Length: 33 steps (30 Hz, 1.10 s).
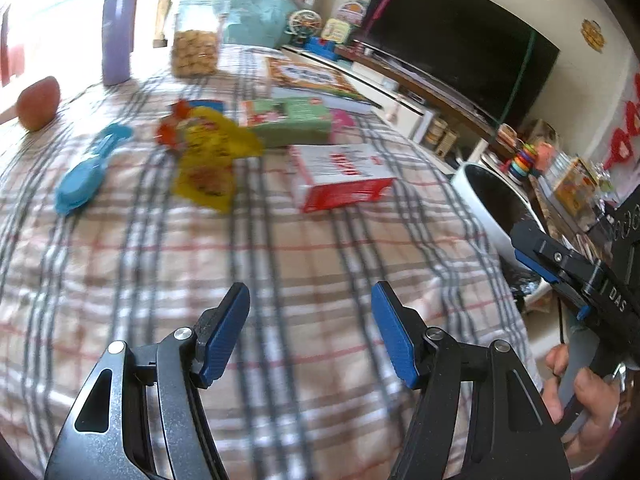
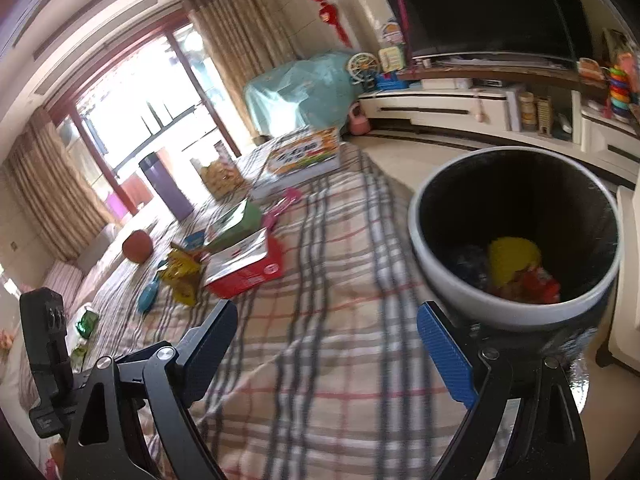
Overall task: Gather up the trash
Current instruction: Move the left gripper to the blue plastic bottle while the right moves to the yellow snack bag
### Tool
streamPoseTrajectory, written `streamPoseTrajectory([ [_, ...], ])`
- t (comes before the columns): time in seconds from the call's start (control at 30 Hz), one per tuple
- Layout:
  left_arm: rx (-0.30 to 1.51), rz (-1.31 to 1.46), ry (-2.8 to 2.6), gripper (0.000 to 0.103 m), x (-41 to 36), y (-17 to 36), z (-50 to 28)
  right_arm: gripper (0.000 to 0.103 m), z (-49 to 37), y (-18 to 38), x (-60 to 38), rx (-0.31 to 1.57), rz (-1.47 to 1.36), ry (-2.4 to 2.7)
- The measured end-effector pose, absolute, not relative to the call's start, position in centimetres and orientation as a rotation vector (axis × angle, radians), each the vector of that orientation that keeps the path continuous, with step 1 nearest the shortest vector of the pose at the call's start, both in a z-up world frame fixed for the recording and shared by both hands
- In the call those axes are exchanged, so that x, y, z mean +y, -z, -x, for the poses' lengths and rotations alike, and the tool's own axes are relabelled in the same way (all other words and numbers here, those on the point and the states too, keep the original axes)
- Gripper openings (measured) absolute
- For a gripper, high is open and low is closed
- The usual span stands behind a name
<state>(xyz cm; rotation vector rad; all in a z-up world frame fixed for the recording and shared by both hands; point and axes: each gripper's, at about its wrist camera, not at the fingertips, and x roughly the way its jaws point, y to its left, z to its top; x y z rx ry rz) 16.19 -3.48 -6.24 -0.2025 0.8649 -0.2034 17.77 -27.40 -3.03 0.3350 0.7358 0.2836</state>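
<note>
Yellow wrapper point(image 1: 208, 160) on plaid table point(image 1: 280, 260), just left of red box point(image 1: 344, 184), well apart from bin point(image 2: 516, 236). Likely light, crinkly, limp; pinch raised crumpled edge. Left gripper point(image 1: 310, 332) fingers wide apart, empty. Right gripper point(image 2: 332, 344) fingers wide apart, empty, beside bin.

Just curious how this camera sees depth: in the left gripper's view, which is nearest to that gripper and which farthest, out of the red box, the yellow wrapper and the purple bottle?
1. Red box, ahead, slightly right.
2. Yellow wrapper, ahead-left.
3. Purple bottle, far left at the back.
</note>
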Motion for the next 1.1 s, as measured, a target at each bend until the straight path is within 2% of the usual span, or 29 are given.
streamPoseTrajectory([
  [0.83, 0.876, 0.211, -0.003, 0.065, 9.3, 7.2, -16.5, 0.092, -20.4, 4.0, -12.9, 0.777, -0.236, -0.543],
  [1.03, 0.887, 0.166, -0.032, 0.065, 11.7, 7.4, -18.8, 0.087, -21.8, 4.8, -10.2, 0.807, -0.217, -0.584],
  [1.1, 0.888, 0.155, -0.034, 0.065, 12.2, 7.3, -19.4, 0.082, -22.4, 5.0, -9.6, 0.812, -0.214, -0.592],
])
